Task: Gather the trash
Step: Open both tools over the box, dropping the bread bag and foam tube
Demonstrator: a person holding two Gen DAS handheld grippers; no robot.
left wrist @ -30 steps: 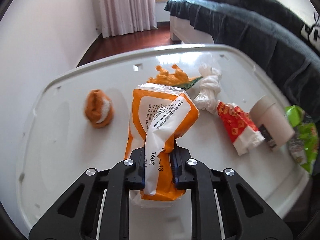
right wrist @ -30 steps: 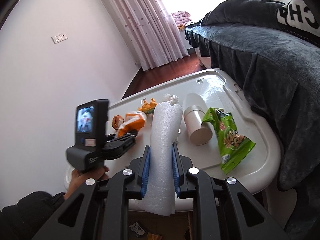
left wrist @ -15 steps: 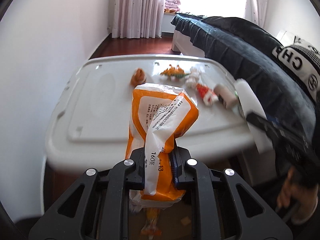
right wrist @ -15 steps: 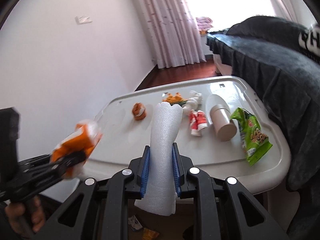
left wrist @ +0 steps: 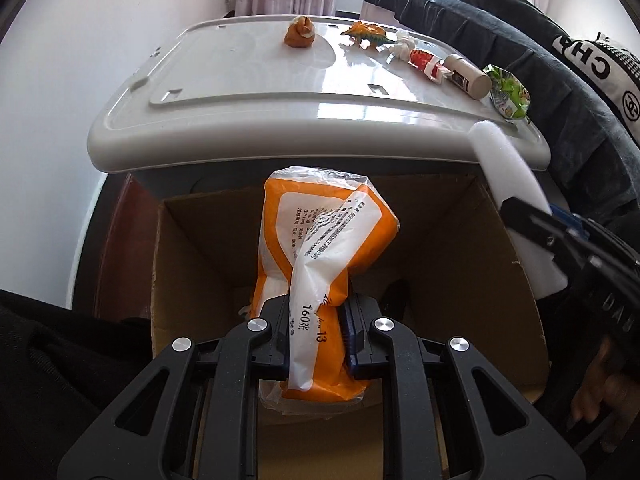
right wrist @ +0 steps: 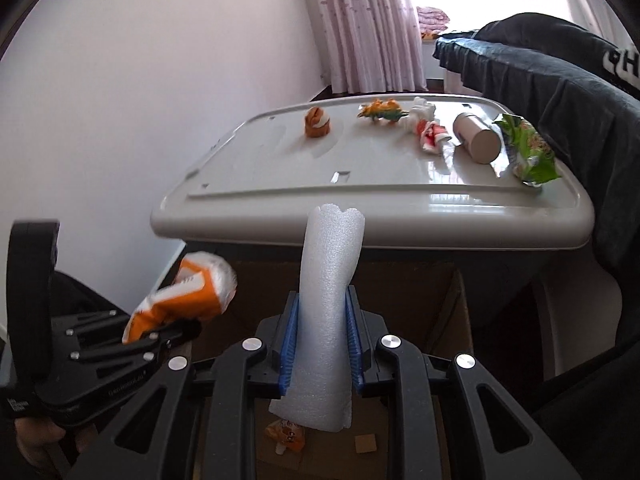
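Note:
My left gripper (left wrist: 316,332) is shut on an orange and white plastic bag (left wrist: 320,248) and holds it over an open cardboard box (left wrist: 192,256) that stands in front of the grey table (left wrist: 280,120). My right gripper (right wrist: 322,336) is shut on a white foam sleeve (right wrist: 328,280), upright over the same box (right wrist: 448,304). The left gripper (right wrist: 160,334) with the bag (right wrist: 184,296) shows low on the left in the right wrist view. The foam sleeve (left wrist: 508,176) and right gripper (left wrist: 532,228) show at the right edge of the left wrist view.
On the table lie an orange lump (right wrist: 317,121), a toy dinosaur (right wrist: 380,110), a white wad (right wrist: 422,110), a red and white wrapper (right wrist: 432,136), a beige cup (right wrist: 478,138) and a green snack bag (right wrist: 528,152). An orange packet (right wrist: 286,434) lies inside the box. A dark blanket (right wrist: 560,92) hangs at the right.
Both grippers have drawn back from over the table and sunk over the cardboard box, each with its item still held. The table now lies farther off.

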